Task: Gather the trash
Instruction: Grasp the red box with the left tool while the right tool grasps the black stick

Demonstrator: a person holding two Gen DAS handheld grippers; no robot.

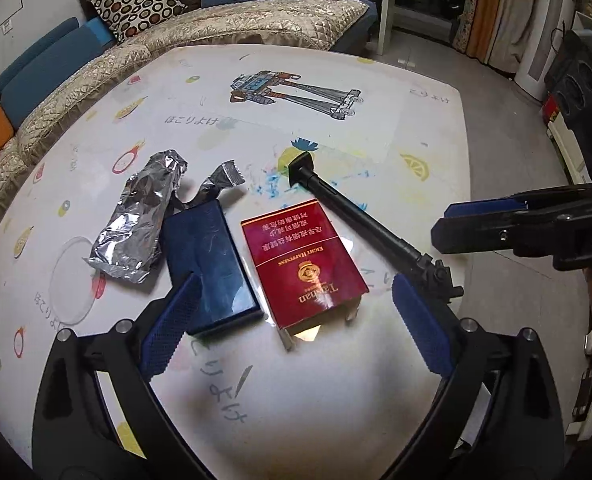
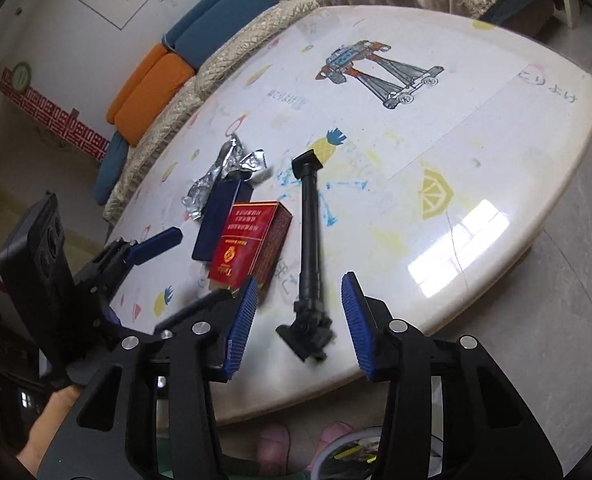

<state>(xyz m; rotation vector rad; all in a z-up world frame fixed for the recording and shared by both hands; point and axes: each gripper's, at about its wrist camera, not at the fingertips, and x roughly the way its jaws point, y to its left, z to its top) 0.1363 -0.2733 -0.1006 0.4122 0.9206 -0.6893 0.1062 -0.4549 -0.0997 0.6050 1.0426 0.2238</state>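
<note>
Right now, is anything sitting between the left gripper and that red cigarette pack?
Nothing visible. The left gripper is open, with the red cigarette pack directly ahead. The blue box lies beside the pack, at the gripper's left finger; the black rod lies on its other side.

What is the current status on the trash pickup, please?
Left hand-held gripper open over red pack and blue box. Right hand-held gripper open over black rod. Foil wrapper untouched on table. Nothing blocking.
</note>
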